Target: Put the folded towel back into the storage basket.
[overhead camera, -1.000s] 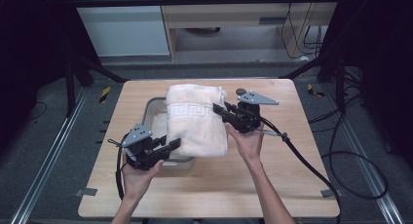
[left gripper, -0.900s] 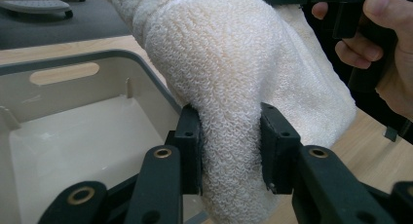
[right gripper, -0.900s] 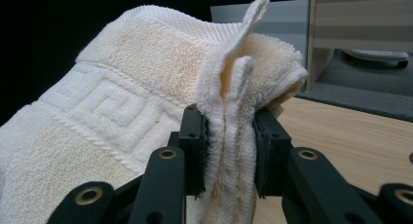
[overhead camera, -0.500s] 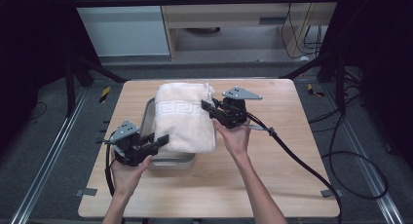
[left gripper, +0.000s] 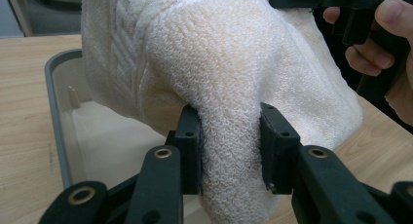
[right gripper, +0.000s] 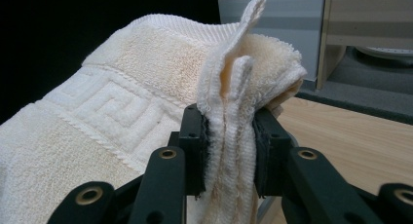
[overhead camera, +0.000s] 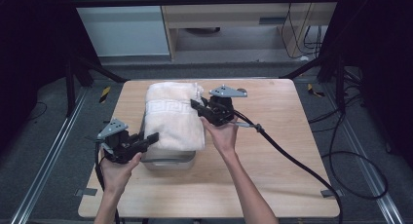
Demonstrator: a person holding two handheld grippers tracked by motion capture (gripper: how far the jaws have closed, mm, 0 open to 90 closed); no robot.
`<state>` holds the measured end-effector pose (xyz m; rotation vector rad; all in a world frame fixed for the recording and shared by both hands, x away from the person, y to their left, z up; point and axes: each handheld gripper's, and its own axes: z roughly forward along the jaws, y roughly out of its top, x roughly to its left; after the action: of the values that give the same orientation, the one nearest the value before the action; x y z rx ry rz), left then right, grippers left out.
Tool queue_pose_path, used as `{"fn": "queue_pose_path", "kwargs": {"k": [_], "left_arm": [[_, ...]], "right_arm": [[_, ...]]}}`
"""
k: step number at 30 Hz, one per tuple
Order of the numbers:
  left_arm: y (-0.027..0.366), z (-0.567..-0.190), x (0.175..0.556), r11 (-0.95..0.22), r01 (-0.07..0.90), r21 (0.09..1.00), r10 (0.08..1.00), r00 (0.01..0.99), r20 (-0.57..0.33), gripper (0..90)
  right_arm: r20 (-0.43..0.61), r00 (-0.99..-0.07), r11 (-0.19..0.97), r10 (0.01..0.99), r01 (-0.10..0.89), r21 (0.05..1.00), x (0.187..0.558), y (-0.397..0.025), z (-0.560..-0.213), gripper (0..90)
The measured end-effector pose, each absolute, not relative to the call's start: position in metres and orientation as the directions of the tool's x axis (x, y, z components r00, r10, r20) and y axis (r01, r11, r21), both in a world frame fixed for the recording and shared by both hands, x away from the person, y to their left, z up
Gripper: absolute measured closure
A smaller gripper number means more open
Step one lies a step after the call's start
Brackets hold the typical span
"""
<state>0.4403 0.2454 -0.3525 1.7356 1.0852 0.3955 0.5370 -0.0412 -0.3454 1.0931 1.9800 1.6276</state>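
A folded cream towel with a key-pattern border is held up over a grey tray on the wooden table. My left gripper is shut on the towel's near left corner; in the left gripper view the towel bulges between its pads. My right gripper is shut on the towel's far right edge; in the right gripper view the layered edge of the towel stands pinched between the two pads. The tray's rim and pale inside lie beneath the towel.
The wooden table has bare surface to the right and front of the tray. The right gripper's black cable trails across the table to the right edge. Dark frame posts and a shelf stand beyond the table.
Both grippers have carried the towel to the left, so that it now hangs over the tray. The hold of each gripper on it has stayed the same.
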Motion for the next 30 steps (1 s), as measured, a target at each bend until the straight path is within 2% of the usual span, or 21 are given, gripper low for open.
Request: {"fn": "queue_pose_path", "kwargs": {"k": [30], "left_arm": [[0.263, -0.385, 0.462, -0.119, 0.568, 0.814, 0.864, 0.463, -0.197, 65.1]], "right_arm": [[0.193, -0.614, 0.078, 0.766, 0.387, 0.919, 0.557, -0.006, -0.385, 70.3]]}}
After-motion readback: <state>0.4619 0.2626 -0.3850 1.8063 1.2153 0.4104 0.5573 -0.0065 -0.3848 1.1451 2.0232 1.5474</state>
